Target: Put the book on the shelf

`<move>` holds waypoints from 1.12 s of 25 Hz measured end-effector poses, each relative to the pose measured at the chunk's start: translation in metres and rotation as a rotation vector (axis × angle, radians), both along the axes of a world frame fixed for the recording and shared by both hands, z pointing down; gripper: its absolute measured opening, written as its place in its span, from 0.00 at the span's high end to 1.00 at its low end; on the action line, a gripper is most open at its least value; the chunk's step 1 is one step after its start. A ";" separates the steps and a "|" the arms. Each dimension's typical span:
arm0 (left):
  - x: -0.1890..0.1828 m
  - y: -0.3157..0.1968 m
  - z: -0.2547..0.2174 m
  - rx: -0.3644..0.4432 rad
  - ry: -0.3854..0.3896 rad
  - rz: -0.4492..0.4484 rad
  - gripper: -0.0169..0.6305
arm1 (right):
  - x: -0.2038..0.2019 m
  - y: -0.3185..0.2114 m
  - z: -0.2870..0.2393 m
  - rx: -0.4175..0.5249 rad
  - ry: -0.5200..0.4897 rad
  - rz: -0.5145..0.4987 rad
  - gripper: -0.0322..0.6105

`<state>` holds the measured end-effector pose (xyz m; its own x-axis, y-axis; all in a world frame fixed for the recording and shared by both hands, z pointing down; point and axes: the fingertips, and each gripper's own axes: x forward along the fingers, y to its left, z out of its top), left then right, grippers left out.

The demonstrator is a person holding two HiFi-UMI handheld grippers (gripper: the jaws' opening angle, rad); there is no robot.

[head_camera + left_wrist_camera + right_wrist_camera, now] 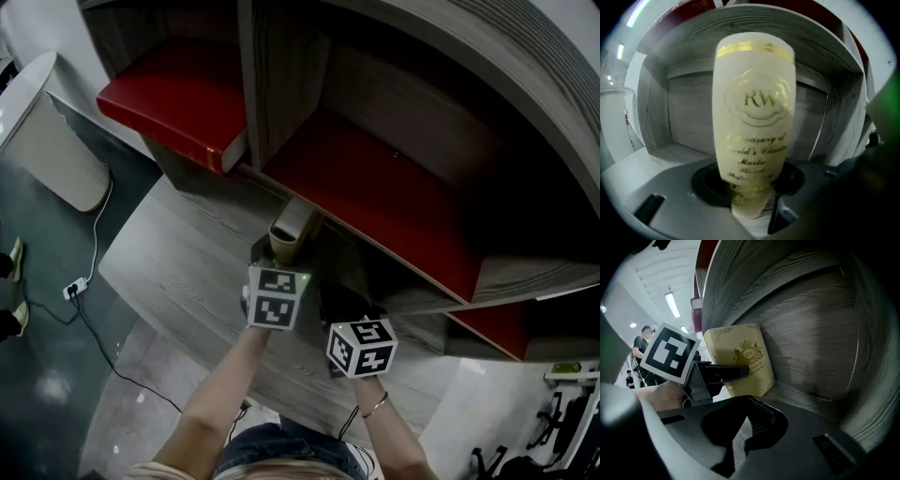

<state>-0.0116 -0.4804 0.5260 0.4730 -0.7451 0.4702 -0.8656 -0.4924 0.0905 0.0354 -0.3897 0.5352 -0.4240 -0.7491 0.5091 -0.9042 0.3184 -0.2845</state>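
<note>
Book: hardback, cream cover, rounded spine. Gold bands at spine ends, gold "RW" crest and script title on spine and front cover. Pose: upright, spine outward, front cover toward right side. State: closed, clamped across both covers near foot of spine by left hand-held gripper. Location: front of shelf compartment, lower edge at compartment floor.
Shelf: grey wood-grain, curved outer wall, upright dividers, red boards.
</note>
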 end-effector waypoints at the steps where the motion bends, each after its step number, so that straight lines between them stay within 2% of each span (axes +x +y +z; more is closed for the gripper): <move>1: 0.002 -0.002 0.001 0.003 -0.004 0.001 0.63 | 0.002 0.000 0.001 -0.002 0.002 0.003 0.94; 20: 0.009 -0.007 0.005 0.066 -0.049 0.014 0.63 | 0.006 0.001 0.005 -0.015 0.006 0.003 0.94; 28: 0.004 0.004 -0.007 0.090 -0.040 0.019 0.58 | 0.005 0.006 -0.003 0.003 0.013 0.006 0.94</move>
